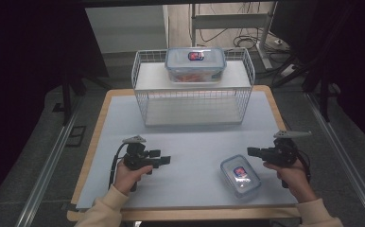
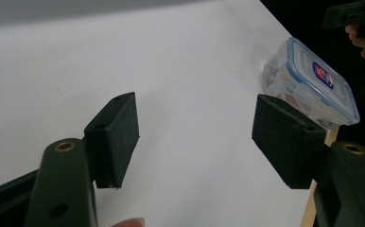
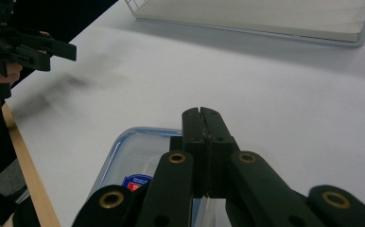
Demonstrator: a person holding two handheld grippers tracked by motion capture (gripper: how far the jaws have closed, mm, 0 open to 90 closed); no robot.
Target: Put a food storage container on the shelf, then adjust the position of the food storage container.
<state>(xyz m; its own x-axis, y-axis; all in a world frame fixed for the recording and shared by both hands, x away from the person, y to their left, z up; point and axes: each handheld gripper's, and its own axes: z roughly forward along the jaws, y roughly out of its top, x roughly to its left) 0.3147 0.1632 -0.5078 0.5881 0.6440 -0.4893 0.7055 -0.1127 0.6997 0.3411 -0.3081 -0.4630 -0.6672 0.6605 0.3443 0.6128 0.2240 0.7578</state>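
The lidded food container (image 1: 240, 175) lies on the tabletop (image 1: 190, 142) just beside the closed, empty right hand-held gripper (image 1: 252, 152), well apart from the wide-open, empty left hand-held gripper (image 1: 166, 160).

White-topped table (image 1: 190, 142) w/ wood edge, wire rack (image 1: 192, 97) at far side, small lidded container (image 1: 240, 175) near front-right, contents unclear

In the right gripper view, the small clear box (image 3: 138, 161) at lower centre is partly covered by the right gripper (image 3: 202, 116) and cut off by the bottom edge. In the left gripper view, its near corner sits behind a jaw. In the high view, the orange contents of the box on the wire rack (image 1: 195, 64) are too small to identify.
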